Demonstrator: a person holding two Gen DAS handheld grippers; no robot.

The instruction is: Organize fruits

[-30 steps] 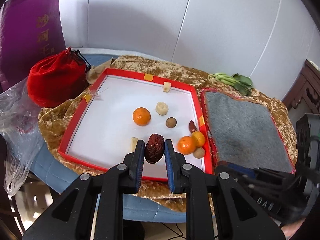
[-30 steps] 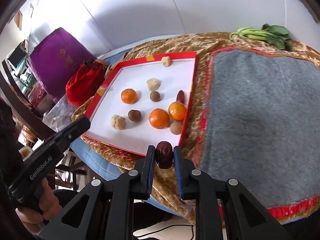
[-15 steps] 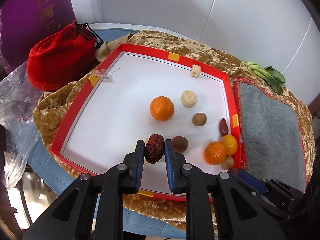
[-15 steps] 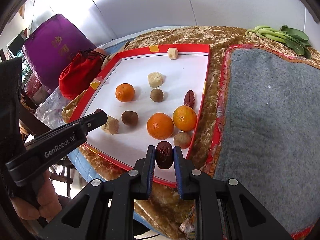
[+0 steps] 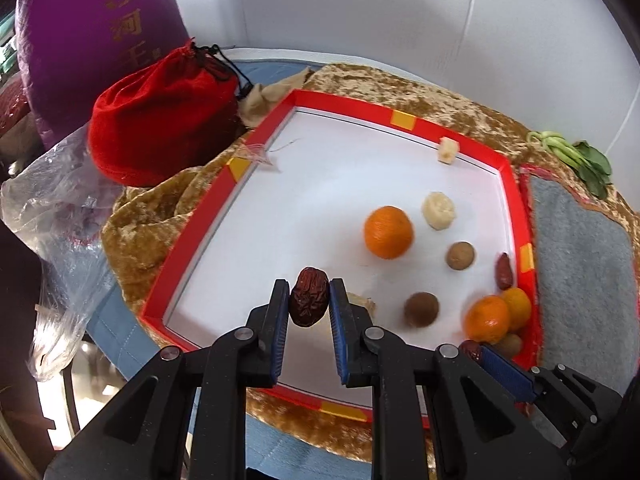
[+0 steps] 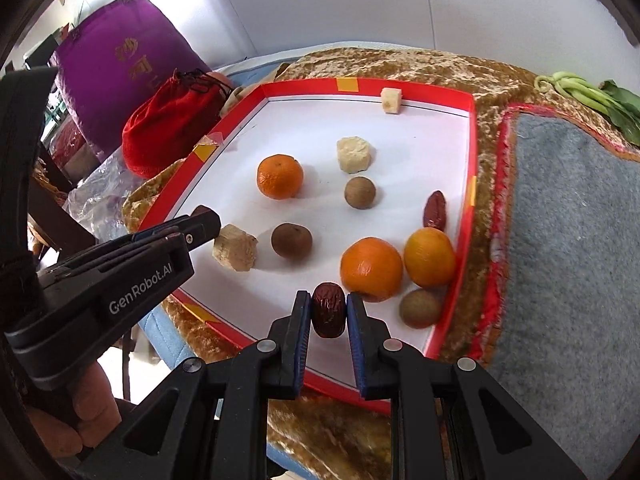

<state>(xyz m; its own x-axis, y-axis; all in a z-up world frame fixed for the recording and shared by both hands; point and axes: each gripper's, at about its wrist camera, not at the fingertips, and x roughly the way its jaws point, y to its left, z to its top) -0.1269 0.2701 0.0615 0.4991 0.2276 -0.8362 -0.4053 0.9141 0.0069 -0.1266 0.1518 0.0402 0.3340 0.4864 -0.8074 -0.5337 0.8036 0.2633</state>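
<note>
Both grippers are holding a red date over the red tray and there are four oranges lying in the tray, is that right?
Not quite: three oranges lie in the red tray, not four. The right wrist view shows one alone toward the left and two side by side near the right rim. The rest holds: the left gripper and the right gripper each clamp a red date.

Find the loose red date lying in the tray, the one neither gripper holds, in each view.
Left wrist view: the loose date lies at the right, against the red tray rim, above the two oranges.
Right wrist view: the same date lies right of centre, by that rim.
Shared landmark: the yellow-orange fruit just below it.
</note>
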